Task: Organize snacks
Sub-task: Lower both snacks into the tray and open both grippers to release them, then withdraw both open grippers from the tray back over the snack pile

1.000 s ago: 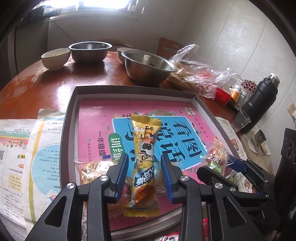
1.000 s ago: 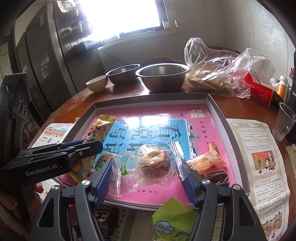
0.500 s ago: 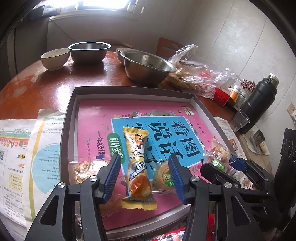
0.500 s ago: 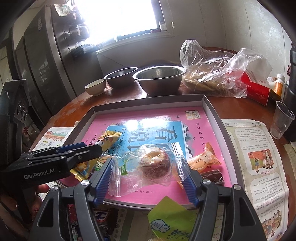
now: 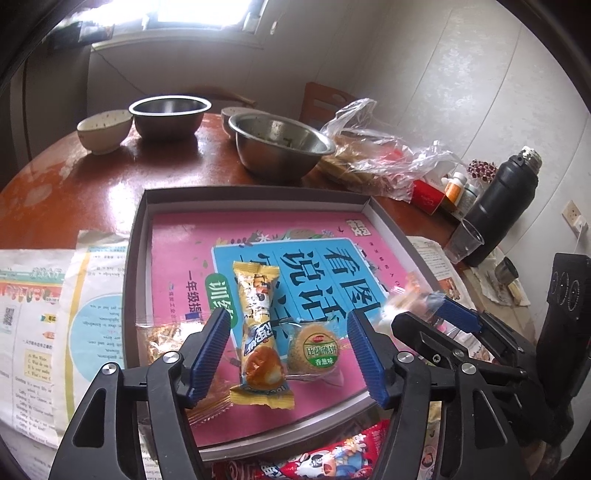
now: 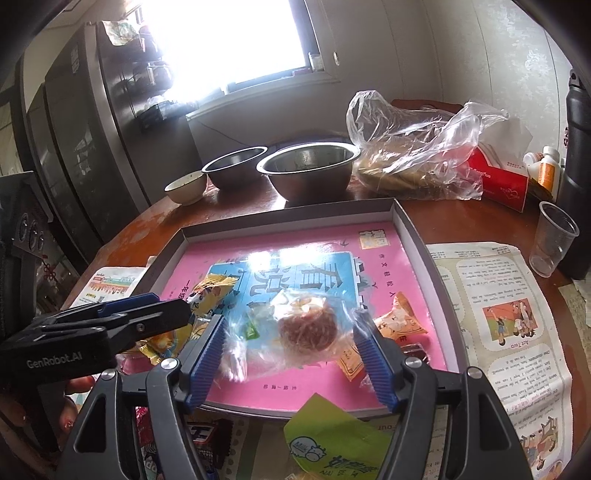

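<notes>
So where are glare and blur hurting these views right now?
Right wrist: window blown out, glare washing the pink book cover in the tray. Left wrist: window overexposed; clear-wrapped snack at the right gripper's tip is motion-blurred. Both bend at edges.

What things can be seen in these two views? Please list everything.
tray: one, grey, pink-lined, centre
snack bar: one, yellow, in tray between left jaws
biscuit pack: one, green label, beside the bar
pastry: one, clear wrapper, between right jaws
packet: one, orange, tray's right side
steel bowls: two, silver, behind tray
plastic bag: one, clear, beside bowls
flask: one, black, far right
cup: one, clear, beside flask
left gripper: black and blue, open, just been opening
right gripper: black and blue, grip unclear
</notes>
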Demonstrator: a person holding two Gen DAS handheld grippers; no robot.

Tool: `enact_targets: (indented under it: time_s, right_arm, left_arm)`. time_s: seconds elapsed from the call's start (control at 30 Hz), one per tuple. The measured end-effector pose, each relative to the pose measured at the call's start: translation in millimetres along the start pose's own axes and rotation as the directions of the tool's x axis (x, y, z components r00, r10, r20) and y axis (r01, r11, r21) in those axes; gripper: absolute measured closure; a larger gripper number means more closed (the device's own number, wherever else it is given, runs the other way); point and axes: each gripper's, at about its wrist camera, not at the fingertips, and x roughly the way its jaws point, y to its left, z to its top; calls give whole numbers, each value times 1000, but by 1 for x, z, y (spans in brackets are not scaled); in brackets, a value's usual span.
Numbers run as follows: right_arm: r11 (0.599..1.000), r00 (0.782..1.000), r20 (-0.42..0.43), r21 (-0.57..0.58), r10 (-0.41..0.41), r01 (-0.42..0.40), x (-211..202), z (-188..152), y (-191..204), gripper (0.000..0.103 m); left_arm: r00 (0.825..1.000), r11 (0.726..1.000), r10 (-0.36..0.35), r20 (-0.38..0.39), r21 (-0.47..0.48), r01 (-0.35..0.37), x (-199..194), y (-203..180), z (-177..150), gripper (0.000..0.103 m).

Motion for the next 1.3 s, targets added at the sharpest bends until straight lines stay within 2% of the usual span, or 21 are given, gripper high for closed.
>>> enact_targets:
  time_s: [0.8, 1.3]
  right_arm:
    - [999, 995, 104, 34, -9, 6, -43, 12, -13, 27]
    - [1000, 994, 107, 14, 5, -7, -56, 5, -6, 26]
  left_arm:
    - [994, 999, 31, 104, 11, -32, -51, 3, 5, 28]
    - [994, 999, 31, 104, 36, -35, -68, 4, -4, 28]
